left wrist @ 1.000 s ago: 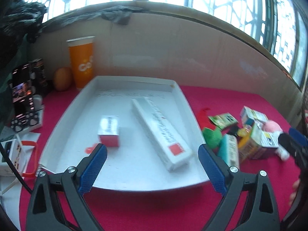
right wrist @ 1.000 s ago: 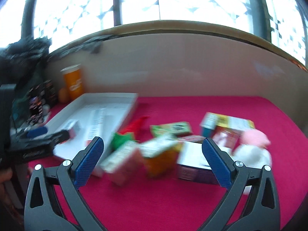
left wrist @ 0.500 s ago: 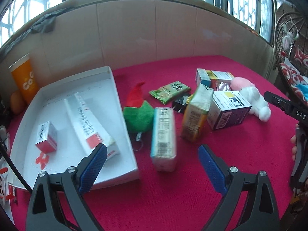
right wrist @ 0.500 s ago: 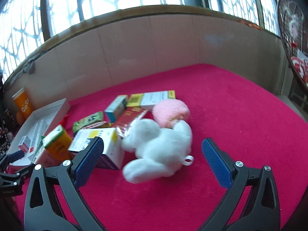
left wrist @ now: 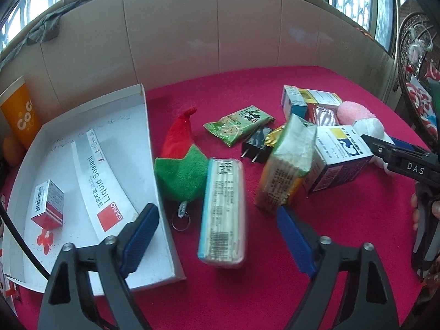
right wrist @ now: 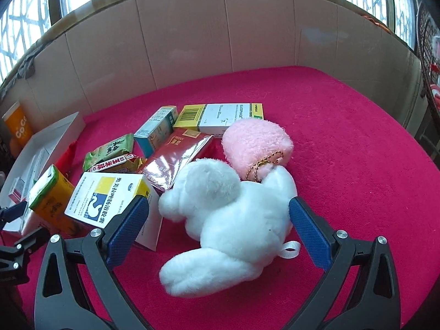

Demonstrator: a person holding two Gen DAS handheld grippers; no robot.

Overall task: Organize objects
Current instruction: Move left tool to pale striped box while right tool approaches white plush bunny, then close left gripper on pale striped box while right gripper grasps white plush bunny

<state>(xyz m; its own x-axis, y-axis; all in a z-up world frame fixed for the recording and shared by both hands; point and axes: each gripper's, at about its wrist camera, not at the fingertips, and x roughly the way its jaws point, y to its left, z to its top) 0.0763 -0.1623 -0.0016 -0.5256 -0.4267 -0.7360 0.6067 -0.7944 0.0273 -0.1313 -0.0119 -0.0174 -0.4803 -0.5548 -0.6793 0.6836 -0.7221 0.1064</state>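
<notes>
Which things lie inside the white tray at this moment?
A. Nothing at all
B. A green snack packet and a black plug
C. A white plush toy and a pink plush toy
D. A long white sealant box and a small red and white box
D. In the left wrist view the white tray holds only the long sealant box and the small red and white box; the other items lie on the red cloth outside it.
</notes>
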